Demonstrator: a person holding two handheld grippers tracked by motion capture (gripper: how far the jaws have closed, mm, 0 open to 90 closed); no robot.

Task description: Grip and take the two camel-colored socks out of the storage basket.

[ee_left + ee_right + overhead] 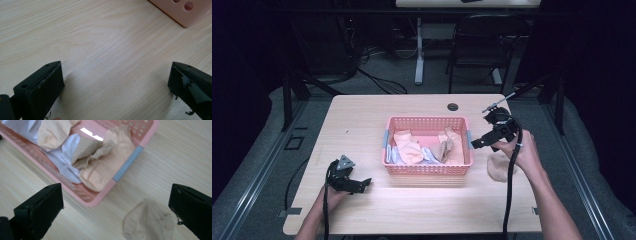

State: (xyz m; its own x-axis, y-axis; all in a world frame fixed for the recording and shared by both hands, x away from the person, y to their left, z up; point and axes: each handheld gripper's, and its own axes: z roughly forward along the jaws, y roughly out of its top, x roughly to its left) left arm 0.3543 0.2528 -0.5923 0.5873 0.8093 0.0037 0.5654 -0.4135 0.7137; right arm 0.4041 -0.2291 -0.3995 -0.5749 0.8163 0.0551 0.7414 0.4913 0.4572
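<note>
A pink perforated basket (pixel 427 119) sits mid-table and holds crumpled socks: peach ones (pixel 408 150), a beige one (pixel 446 148) and a white one (pixel 430 157). Another beige sock (pixel 498 167) lies flat on the table right of the basket. My right gripper (pixel 478 143) hovers open over the basket's right end. In the right gripper view the jaws stand wide apart above the basket corner (pixel 97 200), the peach sock (pixel 100 173) and the loose beige sock (pixel 148 222). My left gripper (pixel 363 183) rests open on the table, left of the basket, with bare wood between its jaws (pixel 115 72).
The basket's corner (pixel 180 10) shows ahead of the left gripper. A cable hole (pixel 453 106) marks the table's far side. Cables trail from both grippers toward the front edge. Beyond the table stand a chair (pixel 482 45) and a desk leg (pixel 419 50).
</note>
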